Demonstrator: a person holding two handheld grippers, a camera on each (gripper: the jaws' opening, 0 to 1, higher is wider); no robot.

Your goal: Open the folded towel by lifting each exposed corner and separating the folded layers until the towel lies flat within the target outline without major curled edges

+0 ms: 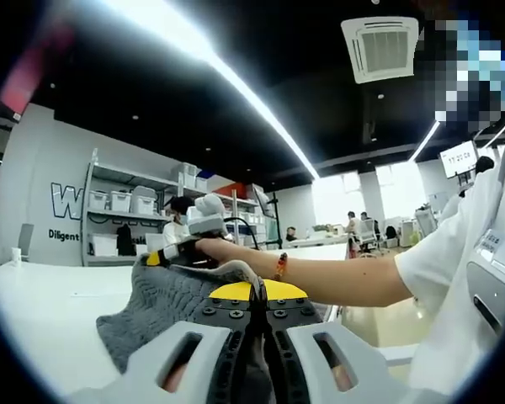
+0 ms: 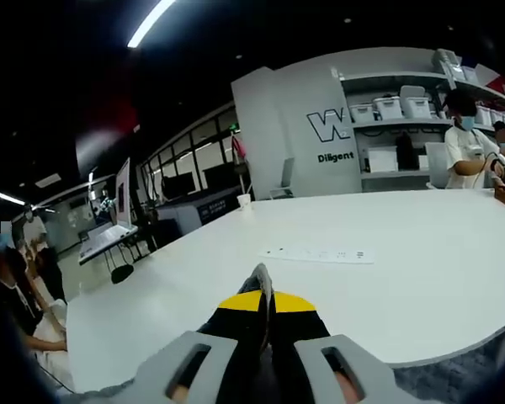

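Step in hand, by my judgement: the layer-separating stage, with both my grippers pinching the grey towel (image 1: 172, 299) and holding it up off the white table (image 2: 387, 278). Left gripper (image 1: 254, 296): jaws together, clamped on towel cloth that bunches toward 10 o'clock of it, my other hand (image 1: 204, 229) gripping the far edge at 11 o'clock. Right gripper (image 2: 264, 296): jaws pressed together on a thin fold, more grey cloth at 4 o'clock; next I should draw the two apart and lower the cloth flat.
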